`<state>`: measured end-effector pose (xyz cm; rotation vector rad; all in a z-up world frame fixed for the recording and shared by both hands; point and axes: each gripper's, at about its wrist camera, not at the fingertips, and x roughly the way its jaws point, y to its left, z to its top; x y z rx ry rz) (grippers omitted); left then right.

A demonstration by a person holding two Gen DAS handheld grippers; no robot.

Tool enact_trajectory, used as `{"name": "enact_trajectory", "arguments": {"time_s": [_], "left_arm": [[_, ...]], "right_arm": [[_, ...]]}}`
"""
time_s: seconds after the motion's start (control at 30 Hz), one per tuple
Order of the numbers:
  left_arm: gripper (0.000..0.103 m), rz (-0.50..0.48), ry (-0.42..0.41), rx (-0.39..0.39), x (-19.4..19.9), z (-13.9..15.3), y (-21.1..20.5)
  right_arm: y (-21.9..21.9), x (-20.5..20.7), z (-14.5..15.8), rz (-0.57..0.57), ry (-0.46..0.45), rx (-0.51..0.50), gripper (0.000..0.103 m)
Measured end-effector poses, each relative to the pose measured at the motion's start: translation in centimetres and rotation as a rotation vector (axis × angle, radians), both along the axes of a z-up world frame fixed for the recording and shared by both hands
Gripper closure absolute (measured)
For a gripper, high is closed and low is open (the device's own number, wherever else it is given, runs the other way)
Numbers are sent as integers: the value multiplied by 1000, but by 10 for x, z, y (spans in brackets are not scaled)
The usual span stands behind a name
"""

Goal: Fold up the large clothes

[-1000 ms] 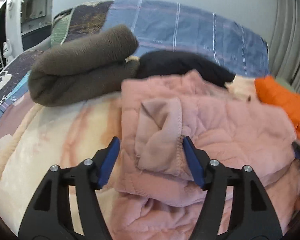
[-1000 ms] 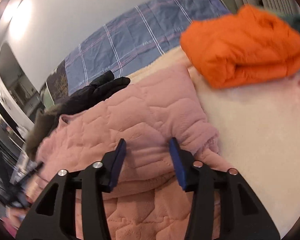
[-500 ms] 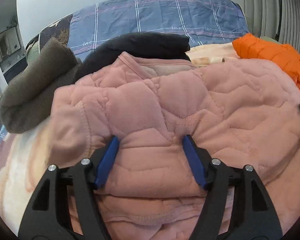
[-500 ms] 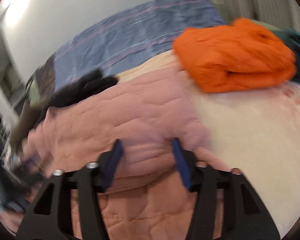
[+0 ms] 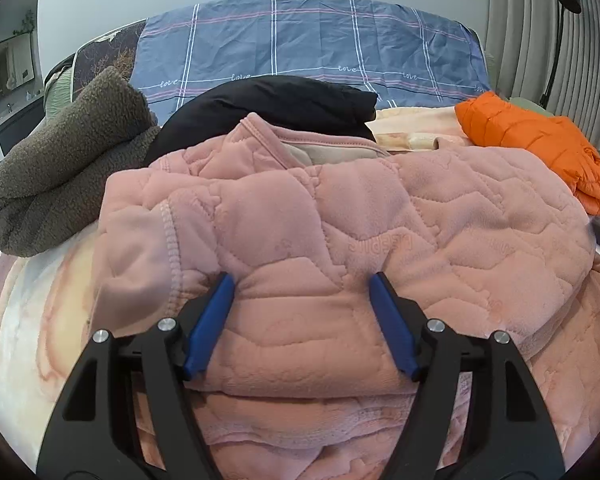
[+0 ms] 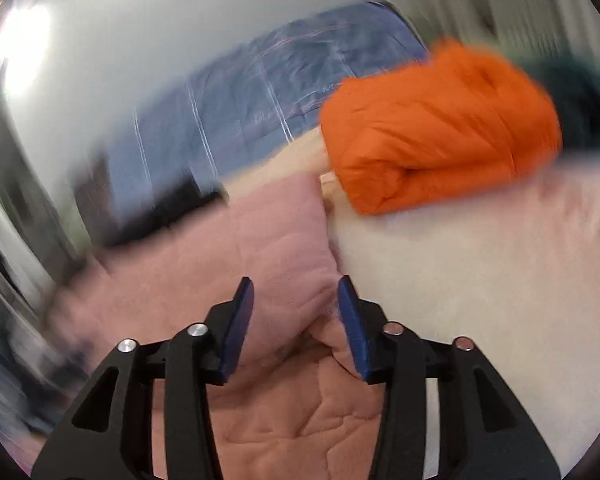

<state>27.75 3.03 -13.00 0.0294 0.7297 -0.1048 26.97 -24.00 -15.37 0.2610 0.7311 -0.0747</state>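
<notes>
A pink quilted fleece jacket point(image 5: 340, 216), soft and puffy with wavy stitched seams, lies folded over itself in the middle of the bed, on a cream and peach plush blanket point(image 5: 32, 312). The left gripper point(image 5: 302, 320) points level along the bed toward its head; its 2 blue fingers point(image 5: 210, 320) stand spread wide with a thick rounded fold of the jacket bulging between them, the fabric touching both pads. The right gripper point(image 6: 296, 324) sits at the jacket's point(image 6: 220, 264) right edge, tilted and motion-blurred; its 2 fingers point(image 6: 352, 324) stand apart, closer together than the left pair, around a bunched bit of pink fleece, and whether they pinch it I cannot tell. Behind the jacket lie a smooth black garment point(image 5: 276, 108), a nubby grey-brown fleece roll point(image 5: 64, 172) toward the bed's left edge, and a folded orange puffer jacket point(image 5: 536, 148) toward the right edge. A blue checked sheet point(image 5: 308, 44) covers the head of the bed.
</notes>
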Motion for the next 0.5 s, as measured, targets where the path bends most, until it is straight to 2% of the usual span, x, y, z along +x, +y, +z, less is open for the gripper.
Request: {"name": "enact_trajectory", "arguments": {"time_s": [0.03, 0.07, 0.1, 0.17, 0.27, 0.3, 0.37, 0.43, 0.5], "left_arm": [[31, -2, -1, -5, 0, 0, 0], [30, -2, -2, -6, 0, 0, 0], [30, -2, -1, -5, 1, -1, 1], [30, -1, 2, 1, 0, 0, 0], [30, -13, 17, 26, -15, 16, 5], [28, -30, 7, 22, -31, 25, 12], [14, -55, -19, 52, -67, 36, 30], [14, -74, -31, 89, -99, 39, 50], [14, -76, 3, 97, -133, 35, 78]], "right_arm": [[-5, 7, -10, -25, 53, 19, 49], [-15, 9, -13, -51, 71, 69, 38], [-24, 9, -16, -64, 81, 129, 35], [-35, 3, -18, -53, 72, 198, 35], [-43, -22, -4, -23, 92, 203, 35], [-46, -34, -1, -12, 97, 202, 35], [-56, -68, 3, 39, 114, 203, 35], [-73, -100, -2, 101, 164, 225, 35], [-89, -126, -10, 142, 190, 297, 35]]}}
